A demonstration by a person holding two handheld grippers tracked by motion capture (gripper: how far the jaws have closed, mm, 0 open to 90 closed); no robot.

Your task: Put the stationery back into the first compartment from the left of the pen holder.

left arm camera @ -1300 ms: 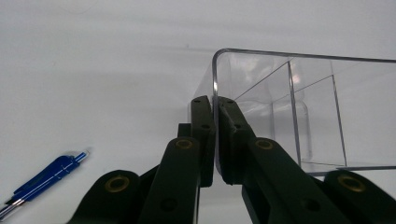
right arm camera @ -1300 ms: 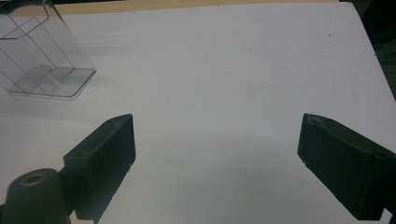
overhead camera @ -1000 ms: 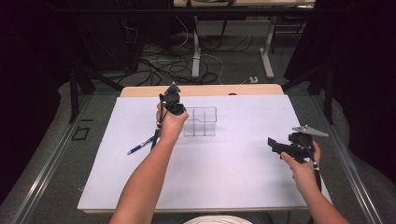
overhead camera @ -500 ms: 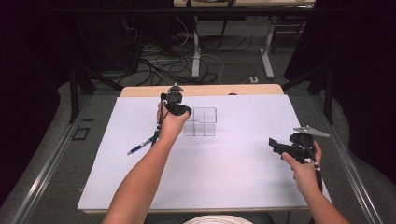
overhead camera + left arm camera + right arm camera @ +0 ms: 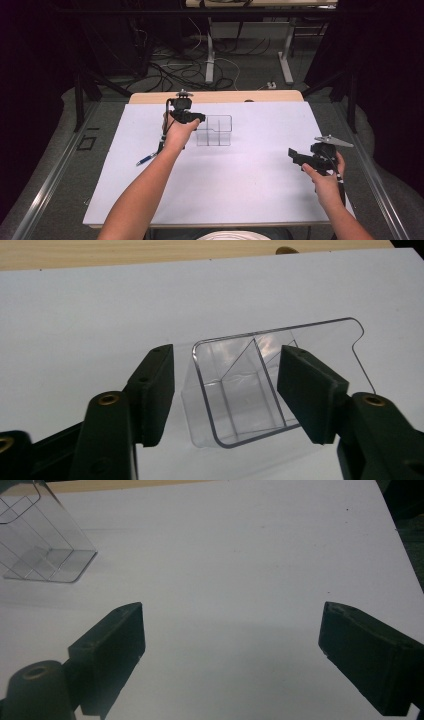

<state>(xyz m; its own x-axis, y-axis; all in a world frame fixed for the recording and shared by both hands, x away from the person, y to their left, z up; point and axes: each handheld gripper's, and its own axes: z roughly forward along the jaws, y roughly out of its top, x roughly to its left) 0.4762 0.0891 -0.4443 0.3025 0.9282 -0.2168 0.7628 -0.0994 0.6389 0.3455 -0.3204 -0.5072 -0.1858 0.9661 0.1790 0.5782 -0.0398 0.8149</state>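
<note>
A clear, glossy plastic organizer (image 5: 260,390) with thin inner dividers and rounded corners stands on the matte white table (image 5: 240,185). The left gripper (image 5: 225,390) has just been opening, its flat black pads straddling one corner, seemingly untouching. The right gripper (image 5: 230,645) gapes, holding nothing.

The left forearm reaches forward and up the middle-left of the high view, its hand gripping the left gripper (image 5: 199,118) with the jaws pointing to the right. Those jaws have just been opening and now stand apart. The right gripper (image 5: 294,155) sits low at the right in the right hand (image 5: 322,175), jaws wide, pointing left.
</note>
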